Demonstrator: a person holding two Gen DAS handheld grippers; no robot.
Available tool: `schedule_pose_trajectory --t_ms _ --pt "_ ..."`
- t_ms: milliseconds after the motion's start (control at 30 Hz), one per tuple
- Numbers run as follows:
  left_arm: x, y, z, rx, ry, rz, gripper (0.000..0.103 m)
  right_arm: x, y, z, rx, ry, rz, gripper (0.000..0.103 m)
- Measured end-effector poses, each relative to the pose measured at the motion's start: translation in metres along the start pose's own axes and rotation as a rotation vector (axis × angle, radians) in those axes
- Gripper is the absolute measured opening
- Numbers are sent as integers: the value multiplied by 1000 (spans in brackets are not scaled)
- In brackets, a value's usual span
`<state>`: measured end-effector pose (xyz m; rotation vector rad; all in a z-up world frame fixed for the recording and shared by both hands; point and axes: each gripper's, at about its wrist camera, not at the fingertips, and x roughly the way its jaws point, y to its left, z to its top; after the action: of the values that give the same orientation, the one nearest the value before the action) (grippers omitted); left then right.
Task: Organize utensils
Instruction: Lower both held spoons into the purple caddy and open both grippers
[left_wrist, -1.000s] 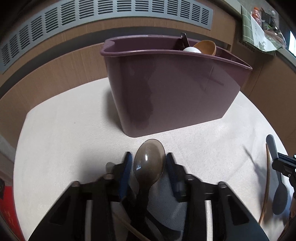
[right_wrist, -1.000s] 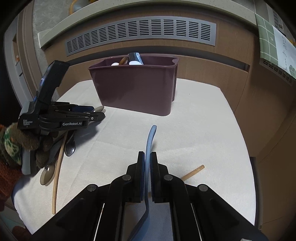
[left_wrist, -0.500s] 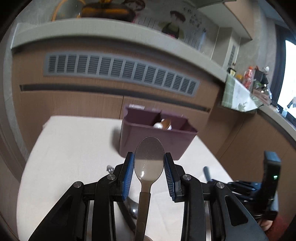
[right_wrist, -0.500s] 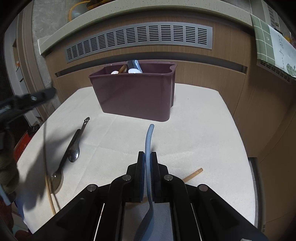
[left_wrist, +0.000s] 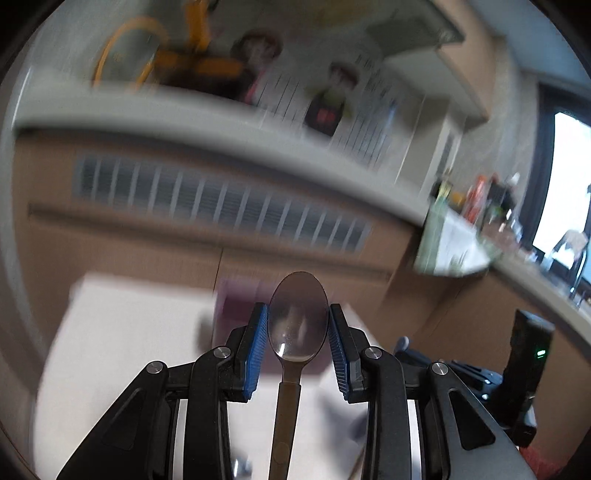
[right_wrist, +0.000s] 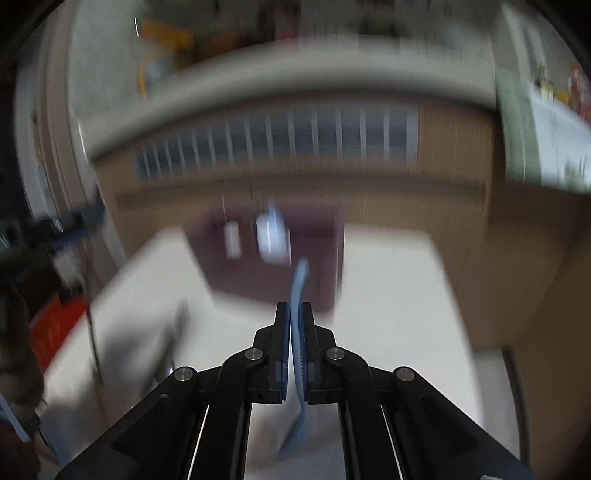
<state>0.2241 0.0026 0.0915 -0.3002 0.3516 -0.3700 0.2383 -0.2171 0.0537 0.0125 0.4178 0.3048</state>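
My left gripper is shut on a translucent brown spoon, gripping its bowl between the blue pads, handle hanging down. It is lifted well above the table. My right gripper is shut on a light blue utensil, which sticks up between the pads. The purple utensil bin stands ahead on the white table, with white and blue items inside; it shows blurred behind the spoon in the left wrist view. The right gripper also shows at the lower right of the left wrist view.
A wooden counter front with a vent grille rises behind the table. Both views are motion-blurred. A red object lies at the table's left. The left gripper appears as a dark blur at the left edge.
Both grippers have lifted and tilted upward with their utensils still held. The right gripper has moved closer to the bin. The views have become blurred.
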Motion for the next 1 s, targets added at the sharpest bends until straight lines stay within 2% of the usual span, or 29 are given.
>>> schedule_pose_trajectory --t_ms 67,167,233,300,433,567,700,867,1000 --pt "-2 -5 33 -5 -114 7 34 -11 -2 42 -12 -110 44 4" --pt "2 -1 65 -43 -204 -23 34 -15 -1 90 -42 -194 18 3" --pt "13 6 78 -64 -246 -22 34 -13 3 104 -78 -220 -6 3" --pt "28 15 83 -73 -243 -14 34 -4 7 111 -123 -200 -4 3" --pt "52 37 74 -121 -162 -26 34 15 12 90 -243 -61 -14 3" --pt "57 48 56 -122 -136 -24 34 28 3 45 -334 97 139 6" --pt "63 48 47 -101 -127 -30 34 42 0 10 -421 200 64 8" --pt "74 48 42 -139 -112 -72 34 54 -16 -5 -325 289 117 9" --pt "80 44 46 -139 -186 -83 34 53 -17 -5 -285 280 108 10"
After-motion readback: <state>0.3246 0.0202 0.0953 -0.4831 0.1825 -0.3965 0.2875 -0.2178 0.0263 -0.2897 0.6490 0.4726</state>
